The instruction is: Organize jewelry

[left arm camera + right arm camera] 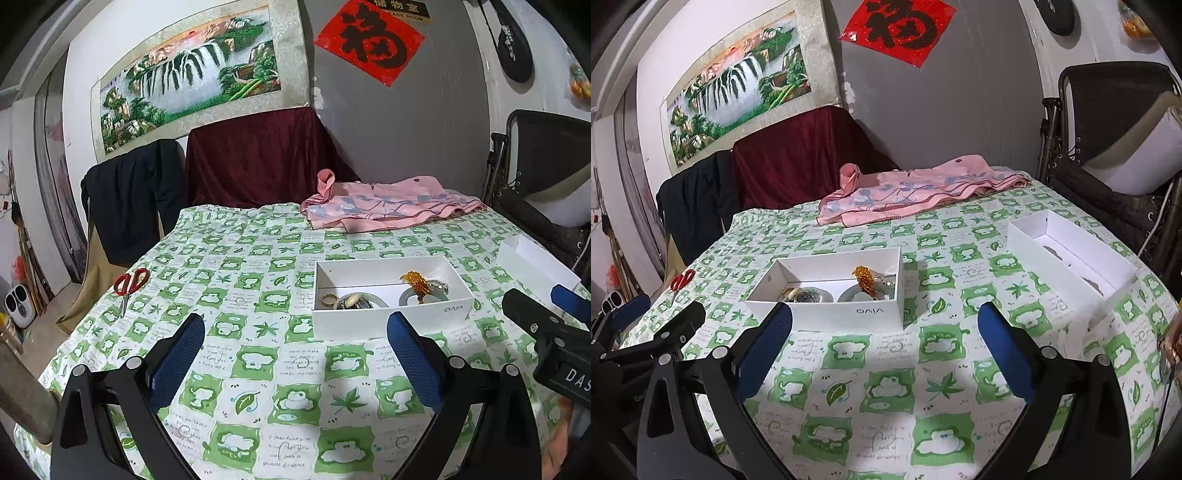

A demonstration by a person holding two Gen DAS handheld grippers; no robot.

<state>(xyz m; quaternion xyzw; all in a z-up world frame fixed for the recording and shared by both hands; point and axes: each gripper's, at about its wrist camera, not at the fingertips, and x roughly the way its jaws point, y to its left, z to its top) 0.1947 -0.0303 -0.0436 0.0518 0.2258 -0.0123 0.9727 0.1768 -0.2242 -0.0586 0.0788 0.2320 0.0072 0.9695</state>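
A white box [391, 319] [831, 315] stands on the green-patterned tablecloth and holds jewelry: an amber bead string [417, 282] [865, 281], a gold ring [328, 299], pale jade bangles [410, 295] and a watch-like piece [805, 295]. A second white box [1067, 254] [535, 264], its lid or mate, lies to the right with nothing in it. My left gripper [295, 339] hovers open just short of the jewelry box. My right gripper [884, 332] also stands open, between the two boxes, nothing in it. The right gripper's tip [546, 317] shows at the left wrist view's edge.
Red-handled scissors [129, 284] [681, 280] lie near the table's left edge. A pink floral cloth [388, 205] [916, 192] is bunched at the far side. Chairs draped in dark red [258, 158] and black fabric stand behind; a folding chair [1108, 147] is at the right.
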